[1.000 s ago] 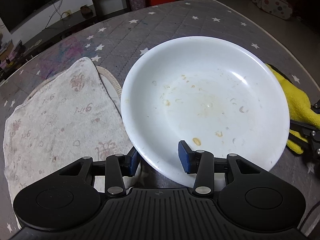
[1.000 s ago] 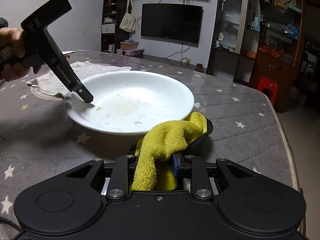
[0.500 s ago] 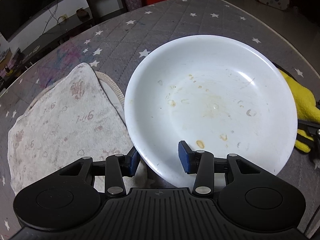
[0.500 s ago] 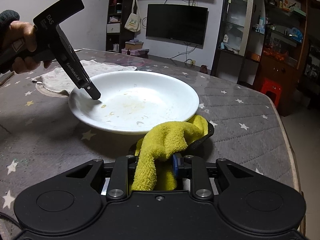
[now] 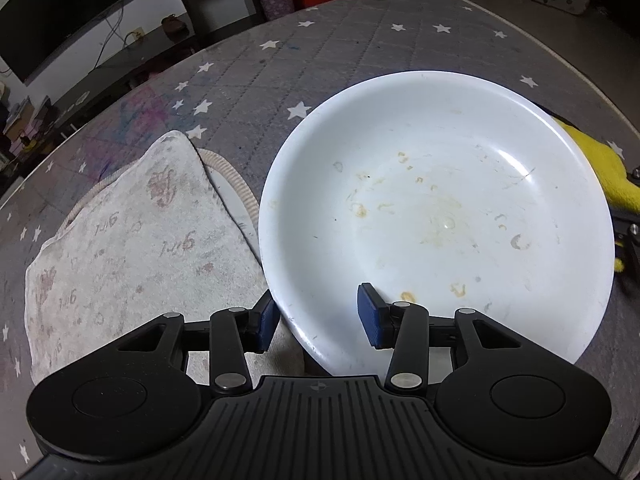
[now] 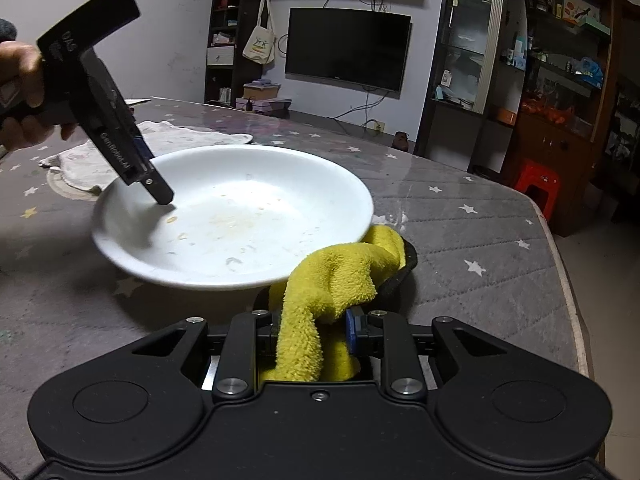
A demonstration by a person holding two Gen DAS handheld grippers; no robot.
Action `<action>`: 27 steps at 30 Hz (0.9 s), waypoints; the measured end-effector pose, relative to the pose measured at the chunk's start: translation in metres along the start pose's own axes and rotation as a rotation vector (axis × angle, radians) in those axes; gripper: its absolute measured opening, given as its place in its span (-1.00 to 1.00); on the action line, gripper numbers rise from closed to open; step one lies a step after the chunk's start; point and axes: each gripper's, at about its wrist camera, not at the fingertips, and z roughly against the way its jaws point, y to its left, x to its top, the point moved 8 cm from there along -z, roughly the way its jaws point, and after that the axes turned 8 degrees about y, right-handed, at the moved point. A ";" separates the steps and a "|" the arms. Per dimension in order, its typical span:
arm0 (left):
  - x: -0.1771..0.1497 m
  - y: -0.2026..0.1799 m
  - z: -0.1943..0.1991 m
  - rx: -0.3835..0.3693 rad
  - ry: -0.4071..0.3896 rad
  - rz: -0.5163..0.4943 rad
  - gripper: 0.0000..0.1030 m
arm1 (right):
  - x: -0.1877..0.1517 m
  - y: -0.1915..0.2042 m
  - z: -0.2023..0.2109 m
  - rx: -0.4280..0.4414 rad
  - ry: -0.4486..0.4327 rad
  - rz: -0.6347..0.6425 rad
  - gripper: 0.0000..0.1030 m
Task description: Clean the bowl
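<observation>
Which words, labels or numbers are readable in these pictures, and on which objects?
"DAS": on the top of the left gripper.
"GenRobot.AI": along its finger, partly blurred.
Faded marks on the white cloth: too worn to read.
Items on the shelves: too small to read.

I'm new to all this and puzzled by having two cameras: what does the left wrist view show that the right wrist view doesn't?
Only the left wrist view looks down into the bowl, with the left hand-held gripper open astride its near rim and the printed towel spread out.

Only the right wrist view shows a hand holding that gripper, and the right hand-held gripper shut on the yellow cloth.

Both show the bowl's stains, the towel, the cloth and the starred table.
</observation>
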 end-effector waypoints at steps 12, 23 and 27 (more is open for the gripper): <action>-0.013 -0.005 0.018 0.064 -0.016 0.073 -0.11 | 0.001 -0.003 -0.005 -0.017 0.011 -0.005 -0.49; -0.034 -0.019 0.036 0.015 0.002 0.261 0.06 | 0.003 -0.002 -0.004 -0.032 0.014 -0.004 -0.49; -0.039 -0.025 0.039 -0.015 0.004 0.312 0.05 | 0.003 -0.002 -0.005 -0.039 0.014 -0.008 -0.49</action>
